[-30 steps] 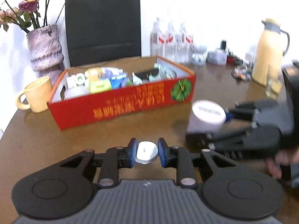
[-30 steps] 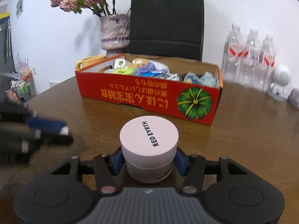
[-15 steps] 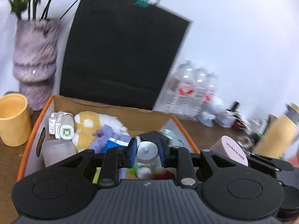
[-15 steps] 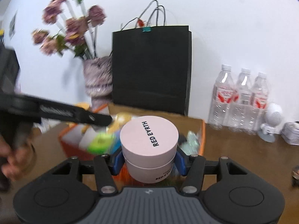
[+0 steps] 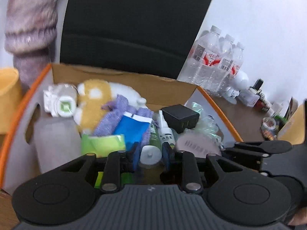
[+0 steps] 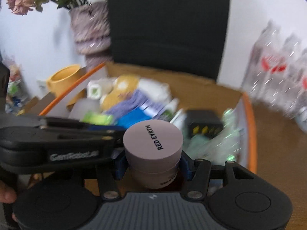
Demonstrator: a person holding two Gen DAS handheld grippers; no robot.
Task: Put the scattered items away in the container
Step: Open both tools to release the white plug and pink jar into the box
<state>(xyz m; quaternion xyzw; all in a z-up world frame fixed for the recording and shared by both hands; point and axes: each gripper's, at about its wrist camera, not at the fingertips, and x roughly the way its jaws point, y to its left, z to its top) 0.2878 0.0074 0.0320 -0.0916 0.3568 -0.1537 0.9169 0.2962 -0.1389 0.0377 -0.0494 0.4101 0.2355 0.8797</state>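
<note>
The red cardboard box with an orange rim is crowded with items: a plush toy, a purple cloth, a blue packet, a black charger, small bottles. My left gripper is shut on a small white-capped item, held over the box's near side. My right gripper is shut on a pink RED EARTH jar, also over the box. In the left wrist view the jar sits just right of my left gripper. The left gripper's fingers reach in from the left, close to the jar.
Behind the box stand a black paper bag, a mottled vase with dried flowers and a yellow mug. Water bottles and small clutter sit on the brown table to the right.
Both grippers have travelled from the table in front of the box to above its contents, each still holding its item. They now sit close side by side.
</note>
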